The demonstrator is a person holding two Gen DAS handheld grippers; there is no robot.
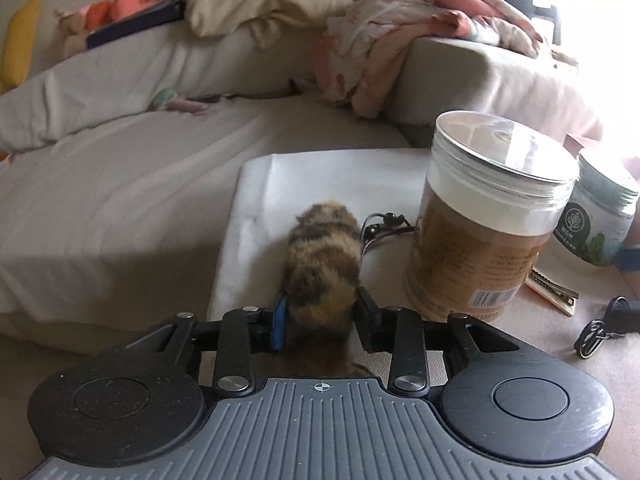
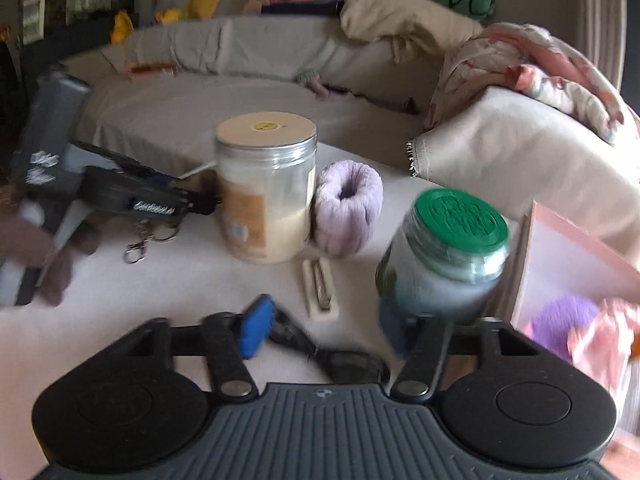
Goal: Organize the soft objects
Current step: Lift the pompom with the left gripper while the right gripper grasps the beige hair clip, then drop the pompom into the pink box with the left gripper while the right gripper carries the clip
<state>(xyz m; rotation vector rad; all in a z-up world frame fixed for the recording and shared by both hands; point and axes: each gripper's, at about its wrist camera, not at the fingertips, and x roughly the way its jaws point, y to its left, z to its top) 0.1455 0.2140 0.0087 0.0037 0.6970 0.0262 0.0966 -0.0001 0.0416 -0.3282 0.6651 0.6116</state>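
Note:
In the left wrist view a brown and orange furry toy [image 1: 324, 256] lies on a white sheet [image 1: 256, 208], and my left gripper [image 1: 323, 314] is shut on its near end, both pads sunk into the fur. From the right wrist view that gripper [image 2: 200, 200] shows at the left, beside a clear jar. A lilac fuzzy ring [image 2: 346, 208] leans on that jar. My right gripper [image 2: 326, 328] is open, blurred, with only a black strap [image 2: 344, 360] under the gap. A green-lidded jar [image 2: 444, 252] stands just past its right finger.
A tall clear jar of tan powder [image 1: 488, 232] [image 2: 266, 192] stands mid-surface. A hair clip on a card [image 2: 320, 288] and a keyring [image 2: 140, 248] lie nearby. A pink box [image 2: 580, 248] at the right holds a purple pompom [image 2: 560, 320]. Blankets are heaped on the sofa [image 1: 400, 28].

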